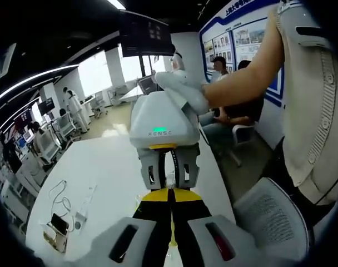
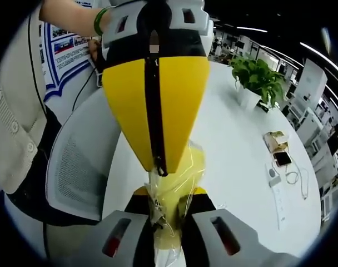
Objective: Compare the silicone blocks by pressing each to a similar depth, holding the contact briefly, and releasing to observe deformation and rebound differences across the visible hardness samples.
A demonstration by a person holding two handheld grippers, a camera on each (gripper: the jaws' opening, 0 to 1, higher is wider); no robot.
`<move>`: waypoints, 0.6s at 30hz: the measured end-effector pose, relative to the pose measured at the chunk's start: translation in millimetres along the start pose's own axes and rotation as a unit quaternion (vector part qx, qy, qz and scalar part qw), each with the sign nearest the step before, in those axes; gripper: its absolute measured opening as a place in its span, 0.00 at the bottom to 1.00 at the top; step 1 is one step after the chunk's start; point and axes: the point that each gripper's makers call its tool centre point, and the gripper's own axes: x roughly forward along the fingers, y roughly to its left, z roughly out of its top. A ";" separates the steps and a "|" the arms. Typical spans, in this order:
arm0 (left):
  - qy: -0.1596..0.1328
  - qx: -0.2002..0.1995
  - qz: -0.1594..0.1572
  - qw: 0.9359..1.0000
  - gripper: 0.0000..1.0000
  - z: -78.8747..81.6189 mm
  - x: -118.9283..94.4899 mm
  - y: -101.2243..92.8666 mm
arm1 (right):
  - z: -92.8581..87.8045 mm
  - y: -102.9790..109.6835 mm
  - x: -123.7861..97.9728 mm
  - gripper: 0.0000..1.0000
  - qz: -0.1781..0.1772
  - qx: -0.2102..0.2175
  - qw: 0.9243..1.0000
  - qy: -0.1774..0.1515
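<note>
Both claws meet nose to nose above the white bench (image 2: 235, 139), with a pale yellow silicone block (image 2: 177, 172) in a clear crinkled wrapper (image 2: 158, 214) caught between them. In the right gripper view, the right claw (image 2: 168, 222) has its jaws drawn in on the lower end of the wrapped block; the left claw (image 2: 158, 161) comes down from the top of that view, its yellow-and-black jaws together in a narrow point with the tip touching or nipping the upper edge of the wrapper; whether it grips the block itself I cannot tell. In the left gripper view, the left claw (image 1: 170, 211) shows the same closed yellow jaws, and the right claw (image 1: 170, 172) faces it just beyond, a sliver of clear wrapping between its fingers; a person's hand (image 1: 185, 92) holds that white gripper from above.

The block looks soft and light; it should yield readily and spring back slowly or quickly according to its hardness, which these views do not reveal. The wrapper is the awkward part; glossy film is likely to slide against the jaws and to crumple before the silicone takes load, so a hold across the block's thick middle seems safer than one on the loose film. Pressing to a matched depth probably calls for a slow, even squeeze.

Well apart on the bench lie a phone (image 2: 282, 158), a white cable (image 2: 296, 178) and a potted plant (image 2: 258, 75); a mesh-backed chair (image 2: 74, 167) stands beside the bench.
</note>
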 end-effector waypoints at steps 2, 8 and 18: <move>0.000 0.001 0.001 1.000 0.00 -0.5 -0.3 1.1 | 0.0 -0.9 0.1 0.05 -0.001 -0.001 1.000 -0.001; 0.001 0.000 0.003 1.000 0.00 2.0 1.3 -1.7 | 1.1 -1.2 1.1 0.06 0.002 0.014 1.000 -0.005; 0.003 0.001 0.004 1.000 0.00 0.6 -0.9 -1.0 | 2.3 -2.7 1.9 0.08 -0.004 -0.002 1.000 -0.007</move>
